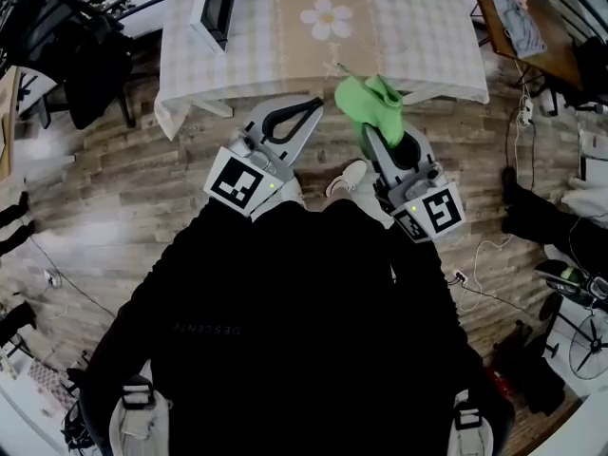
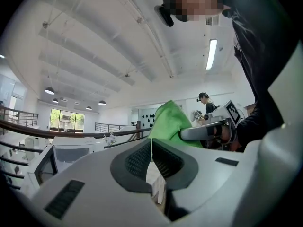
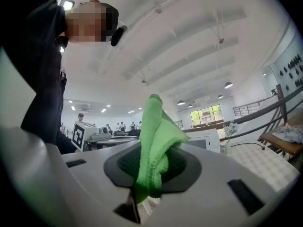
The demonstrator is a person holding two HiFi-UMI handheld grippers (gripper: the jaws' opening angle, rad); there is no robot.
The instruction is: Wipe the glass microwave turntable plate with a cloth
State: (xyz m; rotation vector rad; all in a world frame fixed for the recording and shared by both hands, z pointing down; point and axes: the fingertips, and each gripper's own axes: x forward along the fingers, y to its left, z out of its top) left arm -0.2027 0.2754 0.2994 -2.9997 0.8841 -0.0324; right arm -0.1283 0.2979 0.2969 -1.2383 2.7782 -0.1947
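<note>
A green cloth (image 1: 370,103) sticks up from my right gripper (image 1: 378,129), which is shut on it in front of the person's chest. In the right gripper view the cloth (image 3: 154,145) is pinched between the dark pads and rises as a folded peak. My left gripper (image 1: 312,109) is beside it, shut, its pads (image 2: 142,159) pressed together with nothing between them. The left gripper view also catches the cloth (image 2: 170,122) and the right gripper (image 2: 208,132). Both grippers point upward, off the table. No glass turntable plate shows in any view.
A table with a checked cloth (image 1: 418,27) stands ahead, with a white microwave (image 1: 217,3) on its left end. A dark chair (image 1: 85,65) stands at the left, a wooden table (image 1: 532,17) at the right. Cables lie on the wooden floor (image 1: 114,207).
</note>
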